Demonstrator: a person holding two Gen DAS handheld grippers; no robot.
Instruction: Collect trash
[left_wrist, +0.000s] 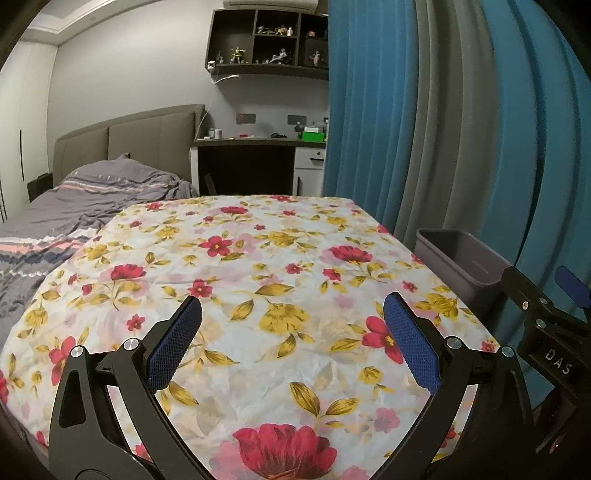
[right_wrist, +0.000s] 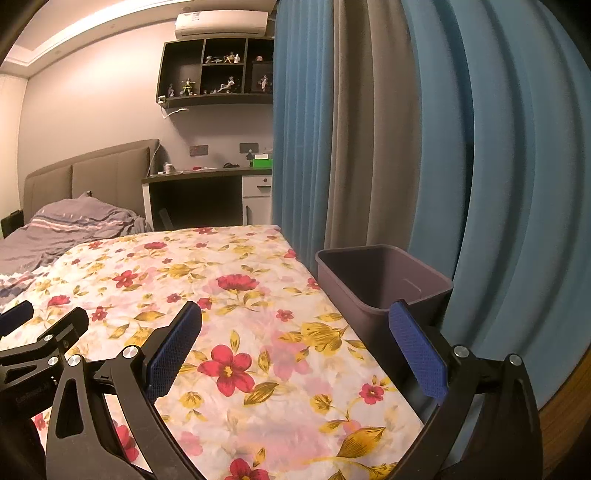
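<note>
A grey plastic bin (left_wrist: 461, 262) (right_wrist: 384, 284) stands beside the right edge of a table covered with a floral cloth (left_wrist: 258, 280) (right_wrist: 236, 295); what I see of its inside looks empty. My left gripper (left_wrist: 291, 310) hovers open over the near half of the cloth with nothing between its blue pads. My right gripper (right_wrist: 295, 314) is open too, straddling the cloth's right edge and the bin's near corner. Each gripper shows at the edge of the other's view. No trash item shows on the cloth in either view.
Blue and grey curtains (left_wrist: 461, 122) (right_wrist: 443, 147) hang right behind the bin. A bed with a grey striped duvet (left_wrist: 74, 206) lies left of the table. A desk (left_wrist: 255, 155) and a dark wall shelf with figurines (left_wrist: 266, 40) are at the far wall.
</note>
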